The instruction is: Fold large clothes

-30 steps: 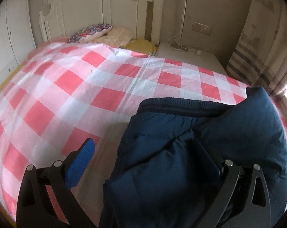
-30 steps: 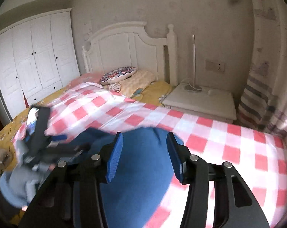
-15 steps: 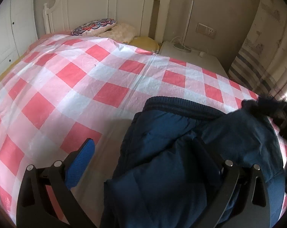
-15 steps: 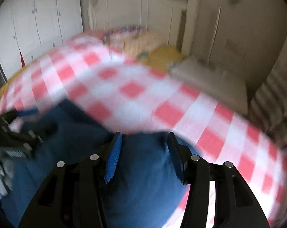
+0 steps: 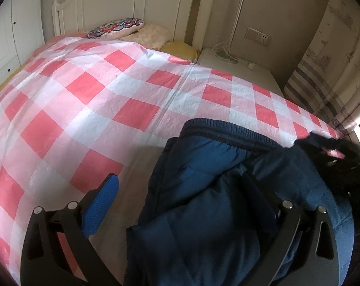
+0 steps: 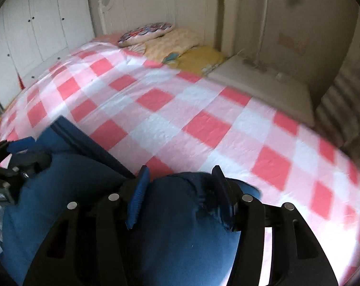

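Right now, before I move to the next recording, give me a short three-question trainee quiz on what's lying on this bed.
1. True or false: the navy padded jacket lies on a green striped bedspread.
2. The jacket's ribbed band is at the edge nearest: A) the headboard B) the camera.
3. Fill in: beside the headboard stands a white ____.
Key: 1 false, it is a pink-and-white checked bedspread; 2 A; 3 nightstand.
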### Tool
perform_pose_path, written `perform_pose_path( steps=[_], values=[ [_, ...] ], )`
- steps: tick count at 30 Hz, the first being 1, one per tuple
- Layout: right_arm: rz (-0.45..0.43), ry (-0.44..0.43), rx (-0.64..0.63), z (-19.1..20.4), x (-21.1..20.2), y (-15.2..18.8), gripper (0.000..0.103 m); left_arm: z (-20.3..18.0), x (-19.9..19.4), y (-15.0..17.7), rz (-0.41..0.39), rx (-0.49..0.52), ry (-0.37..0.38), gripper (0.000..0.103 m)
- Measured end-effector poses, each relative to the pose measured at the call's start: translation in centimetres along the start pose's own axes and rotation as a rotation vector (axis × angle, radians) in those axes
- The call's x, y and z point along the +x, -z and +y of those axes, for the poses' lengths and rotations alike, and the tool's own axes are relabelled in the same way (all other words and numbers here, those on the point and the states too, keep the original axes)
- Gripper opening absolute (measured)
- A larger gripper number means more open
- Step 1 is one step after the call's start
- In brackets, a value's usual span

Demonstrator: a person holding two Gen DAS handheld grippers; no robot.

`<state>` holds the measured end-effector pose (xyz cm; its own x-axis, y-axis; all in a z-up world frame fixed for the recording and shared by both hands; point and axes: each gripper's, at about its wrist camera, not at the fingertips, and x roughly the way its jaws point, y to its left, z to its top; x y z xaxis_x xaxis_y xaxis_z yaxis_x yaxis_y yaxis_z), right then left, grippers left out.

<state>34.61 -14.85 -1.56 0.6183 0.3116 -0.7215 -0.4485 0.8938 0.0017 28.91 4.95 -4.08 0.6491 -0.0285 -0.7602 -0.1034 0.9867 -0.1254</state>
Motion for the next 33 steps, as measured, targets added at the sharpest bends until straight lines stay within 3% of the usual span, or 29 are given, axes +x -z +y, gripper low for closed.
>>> perform_pose_path(
  steps=[2, 4, 6, 8, 11, 15, 18, 21, 23, 25, 31, 33],
  values=[
    [-0.1, -0.039, 0.014, 0.4, -3.3, -0.4, 0.052, 0.0, 0.0, 0.0, 0.001, -0.002, 0.005, 0.101],
    [-0.132, -0.075, 0.0, 1.3, -4.8, -0.4, 0.054, 0.0, 0.0, 0.0, 0.002, -0.005, 0.009, 0.101],
    [-0.083, -0.037, -0.092, 3.2, -3.9, 0.2, 0.064, 0.0, 0.0, 0.0, 0.003, -0.006, 0.01, 0.101],
    [0.028, 0.024, -0.187, 5.0, -0.5, 1.8, 0.067, 0.0, -0.1, 0.0, 0.003, -0.009, 0.014, 0.101],
    [0.026, -0.016, -0.127, 4.0, 0.5, 2.3, 0.069, 0.4, 0.5, -0.1, 0.03, -0.03, 0.032, 0.101],
    [0.013, 0.035, -0.145, 4.5, 0.0, 2.5, 0.069, 0.8, 0.8, -0.1, 0.043, -0.046, 0.051, 0.101],
    [-0.003, 0.077, -0.112, 4.4, -1.6, 2.9, 0.071, 0.5, 0.7, -0.1, 0.042, -0.034, 0.039, 0.101],
    [-0.058, 0.032, -0.052, 4.6, -5.1, 4.1, 0.071, 0.7, 0.6, -0.3, 0.059, -0.038, 0.061, 0.101],
    [-0.086, 0.026, -0.07, 5.5, -7.4, 5.1, 0.073, 1.2, 0.0, -0.7, 0.084, -0.052, 0.105, 0.101],
    [-0.098, 0.033, -0.101, 6.2, -9.6, 6.0, 0.073, 1.4, -1.4, -1.1, 0.057, -0.05, 0.101, 0.1],
    [-0.124, -0.071, -0.093, 7.9, -13.8, 7.1, 0.074, -4.1, -8.8, -4.7, -0.113, 0.25, 0.02, 0.101],
    [-0.119, -0.092, -0.105, 9.6, -14.5, 7.7, 0.074, -6.6, -8.7, -6.0, -0.102, 0.347, 0.022, 0.101]
  ],
)
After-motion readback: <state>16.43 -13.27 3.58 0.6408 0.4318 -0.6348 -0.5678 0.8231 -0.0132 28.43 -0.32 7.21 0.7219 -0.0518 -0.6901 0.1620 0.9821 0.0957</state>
